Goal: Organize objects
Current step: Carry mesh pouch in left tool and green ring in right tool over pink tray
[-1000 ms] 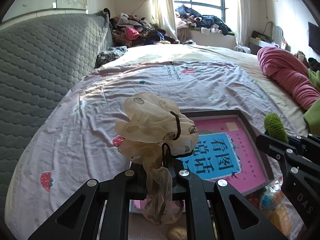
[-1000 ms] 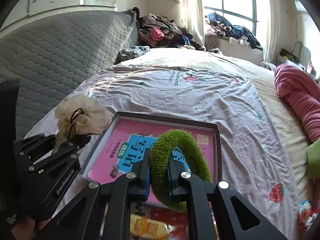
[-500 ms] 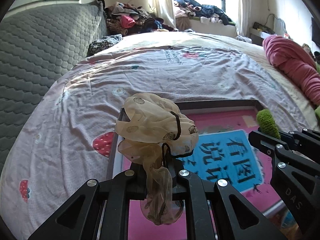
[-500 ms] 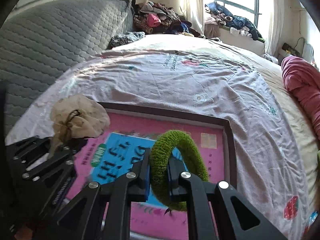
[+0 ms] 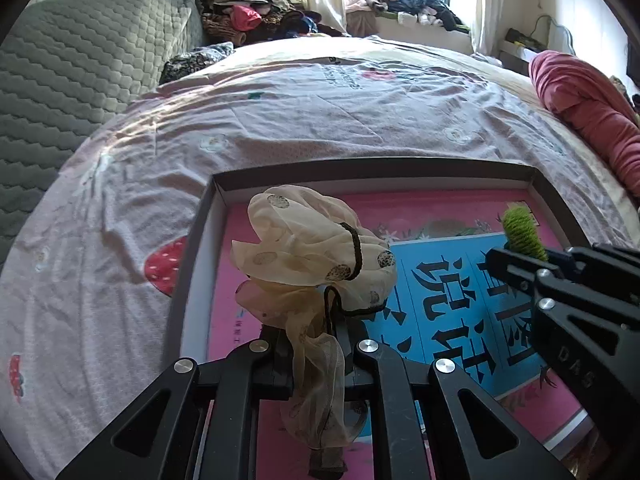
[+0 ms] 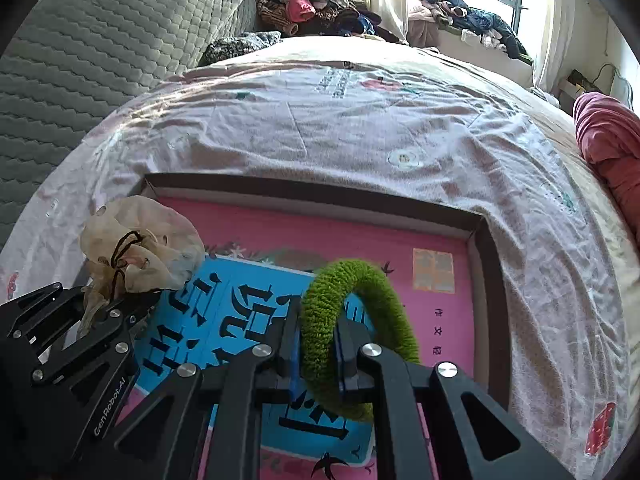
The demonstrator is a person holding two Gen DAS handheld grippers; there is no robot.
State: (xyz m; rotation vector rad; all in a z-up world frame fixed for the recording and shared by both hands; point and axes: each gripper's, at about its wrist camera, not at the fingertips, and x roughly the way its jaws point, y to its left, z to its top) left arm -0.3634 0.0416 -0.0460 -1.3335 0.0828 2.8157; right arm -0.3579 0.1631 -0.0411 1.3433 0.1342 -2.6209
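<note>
My left gripper (image 5: 310,330) is shut on a cream sheer hair scrunchie (image 5: 312,248) with a black elastic, held over the left part of a shallow dark-rimmed box (image 5: 372,168) whose floor shows a pink and blue printed sheet. The scrunchie also shows in the right wrist view (image 6: 140,240). My right gripper (image 6: 318,342) is shut on a fuzzy green hair ring (image 6: 360,296), held upright over the middle of the box (image 6: 312,188). The green ring's top shows in the left wrist view (image 5: 520,232).
The box lies on a bed with a pale pink printed sheet (image 5: 320,112). A grey quilted headboard (image 5: 72,64) stands at the left. A pink bundled blanket (image 5: 584,100) lies at the right. Piled clothes (image 5: 256,16) sit at the far end by the window.
Both grippers have moved forward and down over the box with their hair ties still held. The box now fills more of both views.
</note>
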